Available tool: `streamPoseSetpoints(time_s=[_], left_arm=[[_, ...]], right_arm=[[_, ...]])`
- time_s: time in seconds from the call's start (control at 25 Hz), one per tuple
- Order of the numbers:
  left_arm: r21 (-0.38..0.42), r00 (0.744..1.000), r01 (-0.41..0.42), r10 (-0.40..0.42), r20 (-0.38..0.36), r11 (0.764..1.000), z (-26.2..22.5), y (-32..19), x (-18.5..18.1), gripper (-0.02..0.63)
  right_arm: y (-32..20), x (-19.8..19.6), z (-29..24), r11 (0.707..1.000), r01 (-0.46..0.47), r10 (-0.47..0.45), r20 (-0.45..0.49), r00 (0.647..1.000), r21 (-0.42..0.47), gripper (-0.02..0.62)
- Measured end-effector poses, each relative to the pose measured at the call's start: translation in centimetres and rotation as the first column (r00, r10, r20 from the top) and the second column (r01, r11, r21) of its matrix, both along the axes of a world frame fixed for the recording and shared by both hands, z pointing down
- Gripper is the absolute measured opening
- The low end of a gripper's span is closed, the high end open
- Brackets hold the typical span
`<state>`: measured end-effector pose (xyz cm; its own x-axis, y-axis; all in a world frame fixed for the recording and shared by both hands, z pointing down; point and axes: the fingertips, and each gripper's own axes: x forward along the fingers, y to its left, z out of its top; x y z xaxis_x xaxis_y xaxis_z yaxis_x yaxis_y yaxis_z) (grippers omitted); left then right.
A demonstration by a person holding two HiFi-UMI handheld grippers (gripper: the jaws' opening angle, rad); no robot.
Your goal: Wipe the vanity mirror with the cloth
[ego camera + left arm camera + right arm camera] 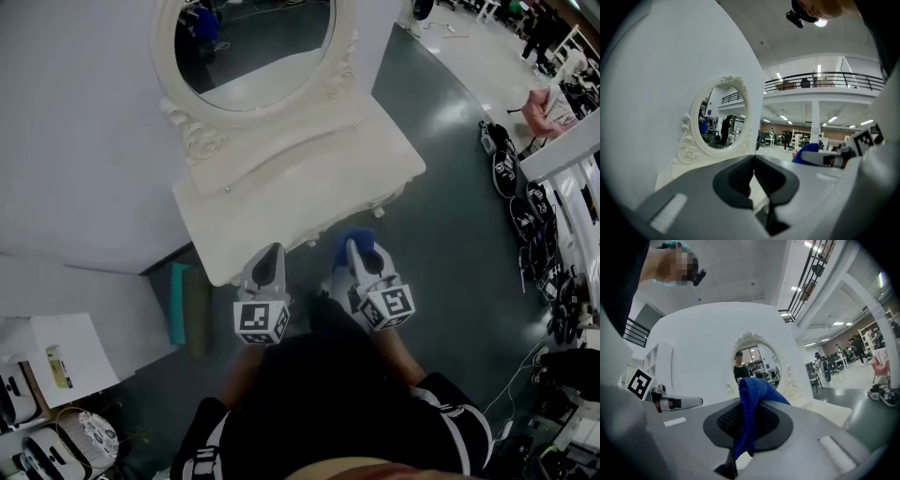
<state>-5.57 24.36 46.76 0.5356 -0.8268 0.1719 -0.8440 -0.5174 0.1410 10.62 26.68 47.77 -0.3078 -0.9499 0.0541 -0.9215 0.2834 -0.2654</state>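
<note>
Left tool (753, 159) jaws closed, oval vanity mirror (723, 124) beyond, blue cloth (806, 151) right

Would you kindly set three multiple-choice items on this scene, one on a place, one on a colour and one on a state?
1. Where does the oval cream-framed vanity mirror stand?
A. On the floor.
B. On the cream vanity table.
C. On a chair.

2. What colour is the soft cloth in the right gripper?
A. Blue.
B. Red.
C. White.

3. How do the jaws of the left gripper stand?
A. Wide apart.
B. Shut on the cloth.
C. Together, with nothing between them.

Answers:
1 B, as the head view shows it upright at the table's back.
2 A, as the right gripper view shows blue fabric pinched between the jaws.
3 C, as the left gripper view shows the tips meeting with nothing between them.
</note>
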Motion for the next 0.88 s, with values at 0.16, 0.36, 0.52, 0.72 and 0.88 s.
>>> streamPoseSetpoints(time_s=[0.16,0.36,0.52,0.72,0.88], left_arm=[[-0.007,0.999,0.039,-0.039,-0.002,0.999,-0.5,-3.8,3.2,0.009],[0.008,0.996,0.092,-0.092,-0.002,0.996,-1.8,-7.4,6.1,0.009],[0.010,0.992,0.129,-0.129,0.010,0.992,-2.0,-9.6,7.1,0.009],[0.004,0.989,0.144,-0.144,0.037,0.990,-1.4,-11.5,7.4,0.009],[0.003,0.988,0.153,-0.153,0.025,0.988,-1.0,-14.0,7.1,0.009]], right_arm=[[-4.2,3.0,-0.6,0.999,0.038,-0.038,0.002,0.999,0.010,0.028],[-8.8,6.1,-1.6,0.996,0.081,-0.082,0.017,0.997,0.034,0.028],[-12.3,7.1,-1.6,0.993,0.112,-0.113,0.023,0.993,0.047,0.028],[-14.9,7.4,-1.4,0.991,0.123,-0.125,0.039,0.991,0.049,0.028],[-17.0,7.1,-1.5,0.990,0.127,-0.129,0.034,0.991,0.052,0.028]])
